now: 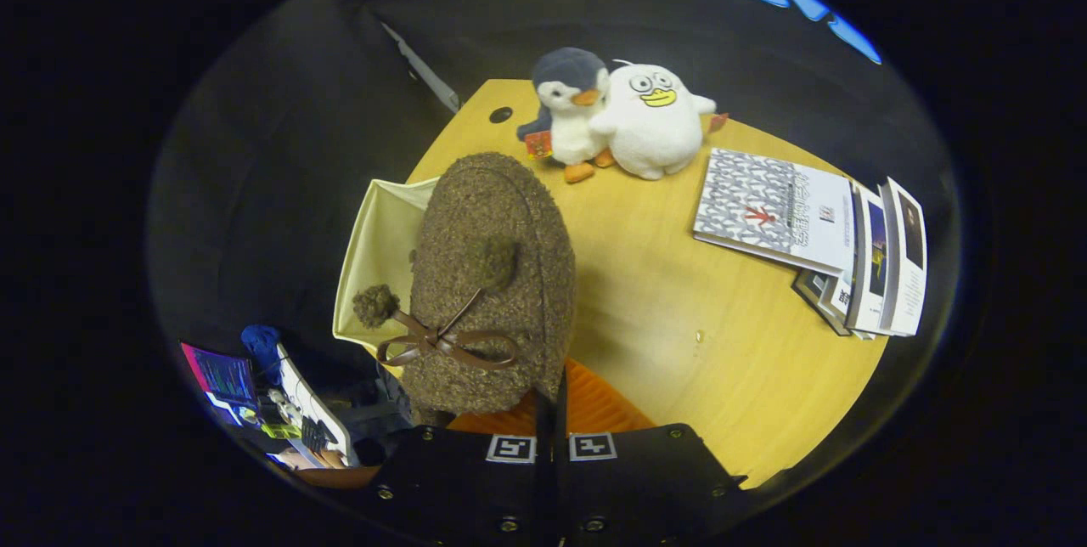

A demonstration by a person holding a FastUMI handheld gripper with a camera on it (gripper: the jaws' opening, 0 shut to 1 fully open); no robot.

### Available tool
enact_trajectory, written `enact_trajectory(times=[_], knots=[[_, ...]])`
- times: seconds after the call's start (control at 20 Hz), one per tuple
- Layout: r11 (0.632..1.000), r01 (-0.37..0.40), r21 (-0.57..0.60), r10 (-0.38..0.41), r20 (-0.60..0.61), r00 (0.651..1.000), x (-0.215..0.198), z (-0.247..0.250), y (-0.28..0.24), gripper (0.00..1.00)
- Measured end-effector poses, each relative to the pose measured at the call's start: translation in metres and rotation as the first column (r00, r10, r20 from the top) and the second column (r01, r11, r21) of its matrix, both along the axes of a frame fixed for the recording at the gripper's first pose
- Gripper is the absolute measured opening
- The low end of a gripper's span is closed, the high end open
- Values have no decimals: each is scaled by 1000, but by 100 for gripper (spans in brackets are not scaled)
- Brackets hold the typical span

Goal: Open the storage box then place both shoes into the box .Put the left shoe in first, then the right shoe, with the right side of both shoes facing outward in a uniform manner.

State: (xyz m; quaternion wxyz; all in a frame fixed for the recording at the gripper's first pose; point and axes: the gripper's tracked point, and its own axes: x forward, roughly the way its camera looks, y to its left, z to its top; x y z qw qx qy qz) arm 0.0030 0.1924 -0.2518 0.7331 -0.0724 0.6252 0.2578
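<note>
Tongs (pixel 550 411) clamped tight on the fuzzy brown shoe (pixel 488 275), shoe hanging just ahead, cream storage box (pixel 378 258) beyond it

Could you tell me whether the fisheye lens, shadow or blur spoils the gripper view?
Gripper view: the shoe is sharp between the tongs, which are shut on it; the table edge bows from fisheye distortion; the books look warped; the surroundings are dark.

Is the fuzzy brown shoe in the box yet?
Not yet. The fuzzy brown shoe hangs above the open cream fabric box, held at its heel by the shut hand-held gripper.
</note>
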Motion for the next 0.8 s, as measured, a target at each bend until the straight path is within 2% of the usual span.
enact_trajectory(times=[0.45,0.65,0.8], knots=[[982,-190,21,190,-14,982,-4,-7,105,0],[966,-256,23,257,-43,966,-5,-25,147,0],[954,-300,-18,299,-43,953,0,-50,170,0]])
